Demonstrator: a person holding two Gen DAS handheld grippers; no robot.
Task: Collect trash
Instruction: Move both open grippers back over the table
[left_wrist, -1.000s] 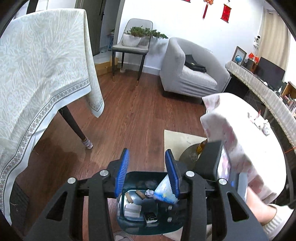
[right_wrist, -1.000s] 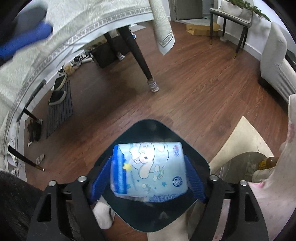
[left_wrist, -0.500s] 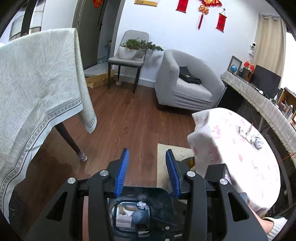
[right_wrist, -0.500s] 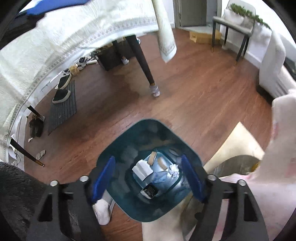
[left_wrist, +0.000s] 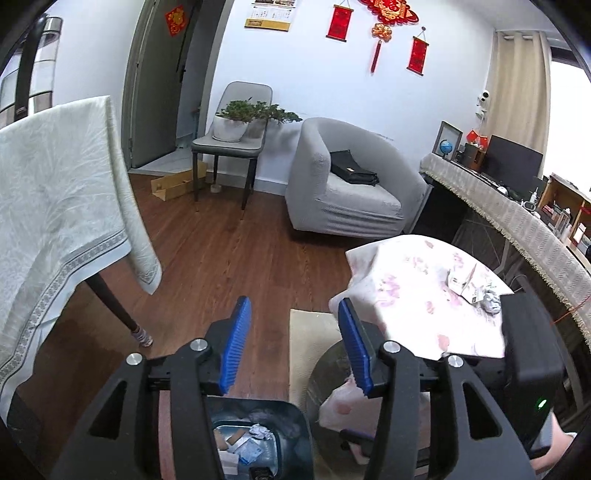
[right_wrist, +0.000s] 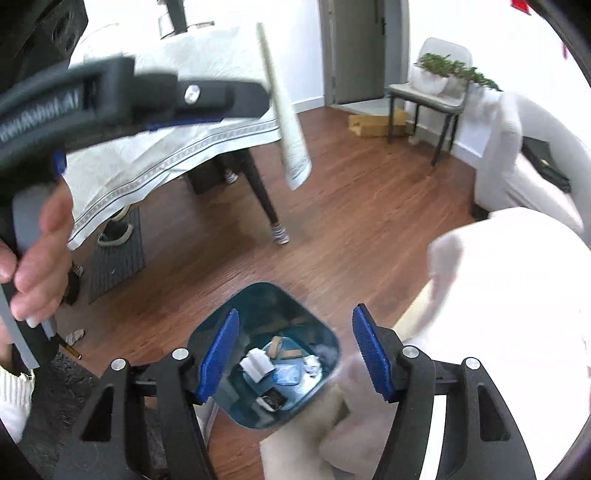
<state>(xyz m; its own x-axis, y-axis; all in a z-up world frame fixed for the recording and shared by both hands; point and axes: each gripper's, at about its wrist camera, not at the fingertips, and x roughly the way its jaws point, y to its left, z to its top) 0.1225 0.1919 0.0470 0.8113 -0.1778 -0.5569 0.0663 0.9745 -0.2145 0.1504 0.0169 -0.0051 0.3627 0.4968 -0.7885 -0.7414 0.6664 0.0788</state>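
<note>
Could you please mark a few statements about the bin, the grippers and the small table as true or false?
1. The teal trash bin stands empty. False: wrappers and paper lie in it.
2. The right gripper holds nothing. True; its jaws are closing on air.
3. The left gripper grips a tissue pack. False: it is empty, its jaws opening.
4. Crumpled trash lies on the floral tablecloth. True.

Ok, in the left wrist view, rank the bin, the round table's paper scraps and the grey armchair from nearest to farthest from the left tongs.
1. Bin: directly below the left tongs.
2. Paper scraps: right, on the floral tablecloth.
3. Grey armchair: across the floor, by the wall.
</note>
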